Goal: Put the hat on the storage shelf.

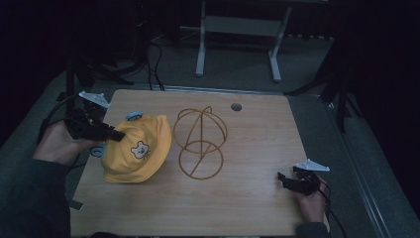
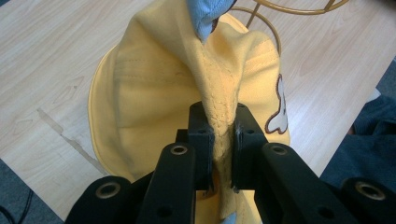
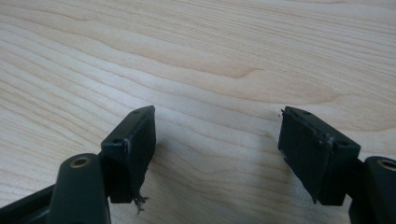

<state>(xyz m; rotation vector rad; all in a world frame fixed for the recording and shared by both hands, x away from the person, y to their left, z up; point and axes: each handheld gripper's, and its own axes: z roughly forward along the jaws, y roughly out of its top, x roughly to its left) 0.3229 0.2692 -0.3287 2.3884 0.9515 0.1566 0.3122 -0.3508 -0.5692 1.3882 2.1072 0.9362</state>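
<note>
A yellow child's hat (image 1: 137, 148) with a small bear patch and light blue ears lies at the left of the wooden table (image 1: 247, 198). My left gripper (image 1: 118, 135) is shut on a pinched fold of the hat (image 2: 219, 126), and the fabric rises between its jaws in the left gripper view (image 2: 219, 121). A gold wire stand (image 1: 200, 143) made of rings sits just right of the hat. My right gripper (image 1: 283, 178) rests low near the table's right front, open, with bare wood between its jaws (image 3: 217, 135).
A small dark round grommet (image 1: 236, 106) is set in the table's far edge. A strip of tape (image 2: 70, 137) marks the wood beside the hat. A white desk frame (image 1: 237, 34) stands on the floor beyond the table.
</note>
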